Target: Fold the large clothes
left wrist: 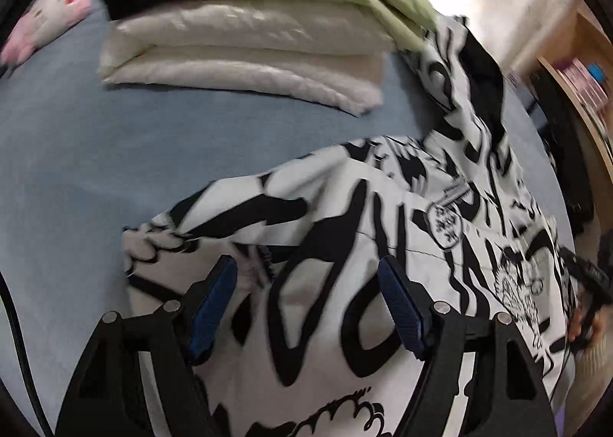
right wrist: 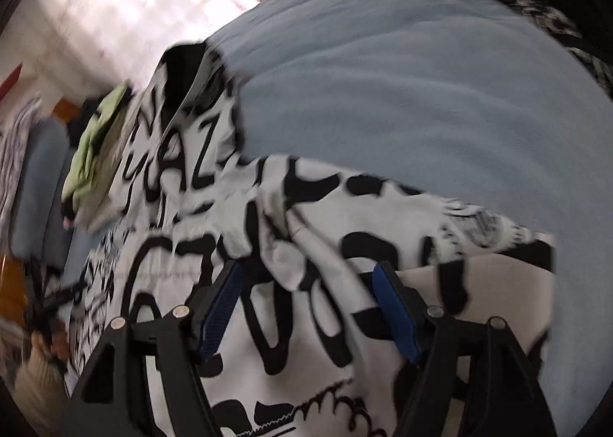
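- Nearest your lenses are the tools themselves: the left gripper (left wrist: 306, 306) and the right gripper (right wrist: 308, 306), both with jaws wide and nothing pinched between the blue pads (left wrist: 214, 306).
- Under both lies the one garment in hand — a black-and-white printed garment (left wrist: 383, 230), spread on the blue bed (left wrist: 95, 153). In the left view it fills the field from 6 o'clock up to 2 o'clock; in the right view it runs from 6 o'clock up to 10 o'clock.
- The step, as I judge it: you are between holds. One part of the cloth (right wrist: 306, 237) already lies doubled over the body, so a fold looks begun, not finished.
- The next move calls for each pair of jaws to come down on an edge or corner, close on a single layer, then lift and carry it across evenly — watch for bunching at the ridge.
- Count: two grippers, one printed garment, one stack of folded items (left wrist: 245, 50) at 12 o'clock in the left view, holding white, black and green pieces.
- One pink-and-white plush toy (left wrist: 53, 15) sits at 10 o'clock.
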### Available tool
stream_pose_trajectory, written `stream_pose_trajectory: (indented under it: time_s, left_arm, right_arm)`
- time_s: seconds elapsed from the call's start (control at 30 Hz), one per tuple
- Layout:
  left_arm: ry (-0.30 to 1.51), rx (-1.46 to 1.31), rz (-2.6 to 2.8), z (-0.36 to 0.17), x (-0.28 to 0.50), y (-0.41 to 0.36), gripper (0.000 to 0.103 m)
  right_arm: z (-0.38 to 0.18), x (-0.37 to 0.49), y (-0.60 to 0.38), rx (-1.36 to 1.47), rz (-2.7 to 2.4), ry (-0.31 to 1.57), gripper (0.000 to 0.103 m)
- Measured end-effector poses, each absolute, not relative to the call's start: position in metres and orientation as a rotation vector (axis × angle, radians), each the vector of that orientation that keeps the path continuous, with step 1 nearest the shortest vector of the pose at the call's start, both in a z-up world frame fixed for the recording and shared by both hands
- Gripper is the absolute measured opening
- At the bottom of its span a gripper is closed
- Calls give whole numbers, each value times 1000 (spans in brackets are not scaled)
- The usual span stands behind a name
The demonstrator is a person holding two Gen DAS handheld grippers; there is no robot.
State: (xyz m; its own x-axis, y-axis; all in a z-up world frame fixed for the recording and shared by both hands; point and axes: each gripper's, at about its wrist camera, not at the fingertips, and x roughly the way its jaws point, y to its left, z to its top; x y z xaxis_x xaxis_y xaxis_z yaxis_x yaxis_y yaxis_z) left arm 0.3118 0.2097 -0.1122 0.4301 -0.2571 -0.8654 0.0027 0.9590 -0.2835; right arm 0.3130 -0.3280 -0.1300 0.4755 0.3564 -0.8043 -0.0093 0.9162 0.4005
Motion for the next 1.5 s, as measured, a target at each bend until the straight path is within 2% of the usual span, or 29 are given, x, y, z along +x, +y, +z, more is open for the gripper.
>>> stream_pose_trajectory:
  time_s: [0.17,0.23,0.27,0.3,0.37,0.4,0.43,0.5,0.77,0.83,0.9,0.93,1.0,1.03,1.07,1.1,1.27,1.3,1.33,1.37,1.4,1.5]
  left_arm:
    - [1133,-194,-165,-119,321,200,74]
    - [1113,-182,-141,-119,321,197,71]
    - [1092,-161,-125,-117,318,195,57]
    - [1078,-153,-126,-117,317,193,33]
    - [1068,-154,-111,-114,311,188,20]
    - [1052,-148,-87,-111,307,186,13]
    - [1041,-141,-67,-108,303,185,10]
    - [1017,-140,-16,-98,293,184,5]
    - [770,-203,154,-26,281,208,2]
    - [789,-250,162,-27,290,215,2]
    - [890,-337,77,-43,304,222,3]
    - [954,-379,25,-55,310,225,6]
    - [1046,-379,-41,-74,316,224,32]
    - [1074,-358,-66,-81,318,223,39]
    - [1085,-340,-78,-86,318,222,52]
    - [1088,-320,-87,-90,317,222,56]
    - [1145,-278,-151,-110,323,215,56]
    - [1148,-265,-154,-112,325,210,55]
    - [1148,-249,-165,-113,326,204,48]
    - [1135,-249,-184,-114,327,197,15]
    - [1124,-231,-165,-111,327,191,8]
    - [1003,-108,-59,-92,314,171,2]
  right_arm:
    - [-141,320,-317,309,244,1079,71]
    - [-141,319,-309,271,235,1066,71]
    - [-141,316,-302,226,233,1051,62]
    - [-140,313,-297,187,224,1044,55]
    - [-139,308,-292,160,203,1028,32]
    - [-135,303,-291,155,195,1008,25]
    - [-130,297,-291,150,179,983,10]
    - [-120,284,-294,154,152,931,7]
    - [-61,258,-317,259,42,715,6]
    - [-58,271,-310,249,24,708,6]
    - [-63,283,-300,238,16,731,6]
    - [-68,289,-296,234,13,749,6]
    - [-78,294,-293,231,7,778,5]
    - [-82,293,-294,232,5,784,5]
    - [-87,294,-297,237,3,794,5]
    - [-90,292,-299,244,4,800,5]
    - [-102,289,-308,269,17,832,5]
    - [-104,289,-308,265,16,836,5]
    - [-105,289,-307,265,15,839,5]
    - [-105,290,-306,267,14,842,5]
    - [-106,290,-305,268,13,845,5]
    - [-104,288,-304,265,13,837,5]
